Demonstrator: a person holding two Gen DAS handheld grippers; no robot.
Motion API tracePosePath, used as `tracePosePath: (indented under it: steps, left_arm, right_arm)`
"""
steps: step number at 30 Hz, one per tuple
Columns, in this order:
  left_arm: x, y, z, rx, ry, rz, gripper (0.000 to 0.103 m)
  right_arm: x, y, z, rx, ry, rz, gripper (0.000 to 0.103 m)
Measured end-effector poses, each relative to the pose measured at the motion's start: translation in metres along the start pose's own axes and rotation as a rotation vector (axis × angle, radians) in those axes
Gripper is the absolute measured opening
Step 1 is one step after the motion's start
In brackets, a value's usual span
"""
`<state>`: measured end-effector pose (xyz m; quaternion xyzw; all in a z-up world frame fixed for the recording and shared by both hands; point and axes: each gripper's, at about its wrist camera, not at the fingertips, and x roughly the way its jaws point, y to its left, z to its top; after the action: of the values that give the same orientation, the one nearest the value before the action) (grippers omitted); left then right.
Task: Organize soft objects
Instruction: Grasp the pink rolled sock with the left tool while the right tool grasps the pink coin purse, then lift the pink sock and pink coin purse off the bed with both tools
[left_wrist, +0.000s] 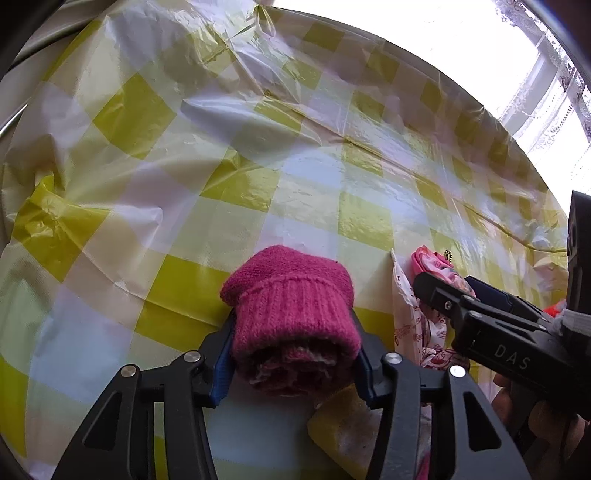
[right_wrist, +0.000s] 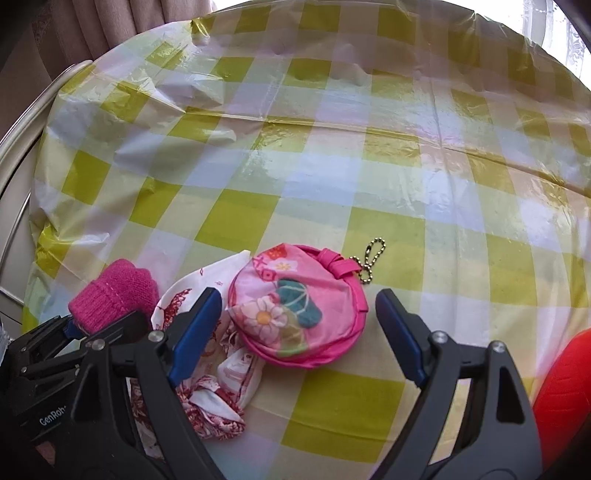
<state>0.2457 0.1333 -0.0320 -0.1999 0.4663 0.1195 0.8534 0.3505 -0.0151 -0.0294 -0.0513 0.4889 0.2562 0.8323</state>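
A magenta knitted roll (left_wrist: 291, 295) rests on the checked tablecloth, and my left gripper (left_wrist: 295, 350) is shut on it, a blue pad pressing each side. The right wrist view shows the same roll (right_wrist: 114, 291) at the left. A round pink flowered pouch (right_wrist: 295, 310) with a small ball chain (right_wrist: 373, 258) lies between the fingers of my right gripper (right_wrist: 299, 299). That gripper is open, with its pads clear of the pouch on both sides. A crumpled white cloth with a red print (right_wrist: 221, 387) lies between roll and pouch, partly under the pouch.
The yellow-and-white checked plastic tablecloth (right_wrist: 332, 166) covers a round table whose edge (right_wrist: 22, 122) curves along the left. A yellow sponge-like piece (left_wrist: 343, 424) lies just below the roll. Something red (right_wrist: 565, 398) sits at the right. Curtains (right_wrist: 110, 22) hang behind.
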Motion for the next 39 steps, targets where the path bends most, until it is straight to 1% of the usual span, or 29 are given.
tracePosePath:
  steps: [1, 2, 3, 4, 6, 10, 17, 20, 25, 29, 33, 39]
  left_arm:
    - [-0.001, 0.000, -0.001, 0.000, -0.003, 0.001, 0.051]
    - [-0.002, 0.000, -0.001, 0.000, -0.009, 0.002, 0.050]
    - [-0.004, 0.000, -0.003, 0.000, -0.015, 0.003, 0.049]
    - [-0.006, 0.000, -0.003, 0.000, -0.020, 0.006, 0.048]
    - [-0.009, 0.000, -0.005, 0.001, -0.030, 0.012, 0.046]
    - [-0.015, 0.000, -0.010, 0.000, -0.047, 0.024, 0.044]
    - [-0.030, -0.004, -0.016, 0.010, -0.088, 0.048, 0.043]
    - [-0.039, -0.008, -0.020, 0.021, -0.112, 0.057, 0.043]
    - [-0.057, -0.011, -0.036, 0.028, -0.139, 0.068, 0.043]
    - [-0.080, -0.012, -0.047, 0.017, -0.193, 0.080, 0.043]
    - [-0.099, -0.016, -0.059, 0.015, -0.222, 0.078, 0.043]
    - [-0.113, -0.034, -0.081, 0.051, -0.212, 0.044, 0.043]
  right_arm:
    - [0.003, 0.000, 0.001, 0.000, 0.008, -0.001, 0.086]
    - [0.004, 0.000, 0.001, -0.004, 0.006, -0.008, 0.083]
    - [0.003, 0.001, 0.001, -0.018, 0.000, -0.023, 0.074]
    - [0.002, 0.002, 0.001, -0.027, -0.001, -0.037, 0.074]
    - [-0.001, 0.000, 0.001, -0.011, -0.005, -0.011, 0.074]
    - [-0.010, 0.000, -0.007, 0.000, -0.022, -0.007, 0.073]
    - [-0.047, -0.005, -0.028, -0.011, -0.098, -0.048, 0.073]
    - [-0.067, -0.006, -0.039, -0.017, -0.138, -0.061, 0.073]
    - [-0.092, -0.003, -0.065, -0.046, -0.160, -0.064, 0.073]
    - [-0.112, -0.001, -0.081, -0.058, -0.191, -0.067, 0.073]
    - [-0.133, -0.001, -0.094, -0.059, -0.225, -0.080, 0.073]
    - [-0.154, -0.012, -0.117, -0.031, -0.220, -0.083, 0.073]
